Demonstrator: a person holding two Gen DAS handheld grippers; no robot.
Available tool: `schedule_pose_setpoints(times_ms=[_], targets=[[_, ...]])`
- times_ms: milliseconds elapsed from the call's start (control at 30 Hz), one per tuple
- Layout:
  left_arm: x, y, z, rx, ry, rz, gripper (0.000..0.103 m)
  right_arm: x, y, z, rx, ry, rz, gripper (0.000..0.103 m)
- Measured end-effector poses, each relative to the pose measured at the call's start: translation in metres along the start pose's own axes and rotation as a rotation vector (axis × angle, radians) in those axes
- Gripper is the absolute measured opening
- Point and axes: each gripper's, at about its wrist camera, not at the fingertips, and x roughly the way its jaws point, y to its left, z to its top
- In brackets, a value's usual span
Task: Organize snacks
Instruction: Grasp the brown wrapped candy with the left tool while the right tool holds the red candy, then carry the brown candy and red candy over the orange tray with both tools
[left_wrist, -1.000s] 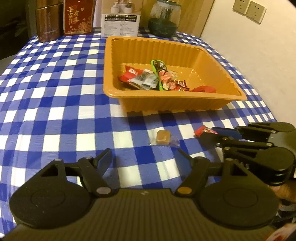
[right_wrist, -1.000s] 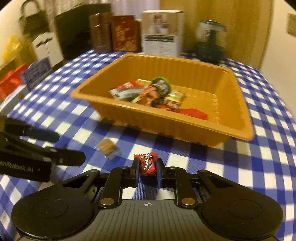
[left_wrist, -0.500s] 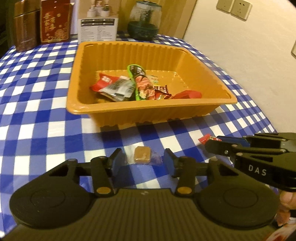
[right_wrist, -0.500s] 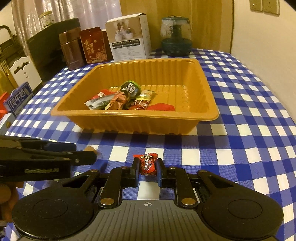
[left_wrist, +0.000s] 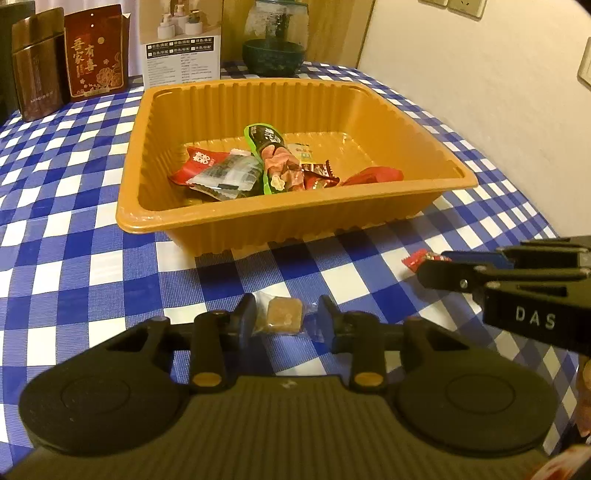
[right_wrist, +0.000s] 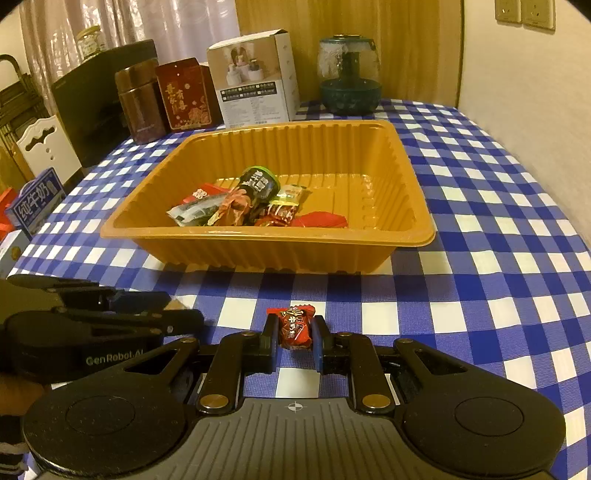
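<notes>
Left jaws closing round caramel (left_wrist: 283, 314) since earlier | right clamp red candy (right_wrist: 295, 326)

The left gripper (left_wrist: 285, 319) tilts down toward the bench, its jaws closing around a small brown wrapped candy (left_wrist: 283, 316) lying between them. The right gripper (right_wrist: 294, 334), just beside it and likewise angled down, is clamped tight on a red wrapped candy (right_wrist: 294, 326).
</notes>
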Motion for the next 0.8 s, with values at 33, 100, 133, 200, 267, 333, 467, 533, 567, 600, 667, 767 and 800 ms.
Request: schedule_pose_setpoints(times_ms=[33,100,133,200,267,333,467,533,567,600,667,767,800], targets=[[-0.001,-0.001,-0.001,0.004,0.002,0.002,0.032,-0.001,0.0,0.0,0.001,-0.003,-0.002,0.019],[-0.004,-0.003,-0.003,0.014,0.003,0.013,0.031,-0.002,0.0,0.001,0.004,-0.005,-0.003,0.019],[-0.006,-0.003,-0.004,0.012,0.003,0.015,0.031,-0.003,0.0,0.001,0.006,-0.006,-0.003,0.019],[-0.011,-0.003,-0.005,0.0,0.005,0.014,0.031,-0.004,0.001,0.002,0.006,-0.008,-0.004,0.019],[-0.016,-0.002,-0.006,-0.012,0.004,0.017,0.031,-0.007,0.002,0.002,0.007,-0.011,-0.003,0.019],[-0.023,-0.002,-0.006,-0.029,0.003,0.016,0.031,-0.011,0.003,0.003,0.009,-0.016,-0.004,0.019],[-0.036,-0.003,-0.006,-0.051,0.005,0.021,0.031,-0.019,0.005,0.004,0.017,-0.024,-0.004,0.019],[-0.044,-0.003,-0.005,-0.066,0.006,0.018,0.031,-0.024,0.007,0.005,0.02,-0.028,-0.003,0.019],[-0.048,-0.004,-0.005,-0.072,0.004,0.018,0.031,-0.026,0.008,0.005,0.021,-0.031,-0.003,0.019],[-0.051,-0.005,-0.005,-0.079,0.001,0.016,0.031,-0.029,0.008,0.006,0.022,-0.033,-0.002,0.019],[-0.059,-0.006,-0.004,-0.094,-0.001,0.014,0.031,-0.034,0.01,0.007,0.022,-0.039,-0.001,0.019],[-0.068,-0.008,-0.002,-0.106,-0.007,0.013,0.031,-0.041,0.013,0.009,0.022,-0.047,0.001,0.019],[-0.071,-0.008,-0.001,-0.105,-0.008,0.015,0.031,-0.043,0.014,0.009,0.022,-0.05,0.001,0.019]])
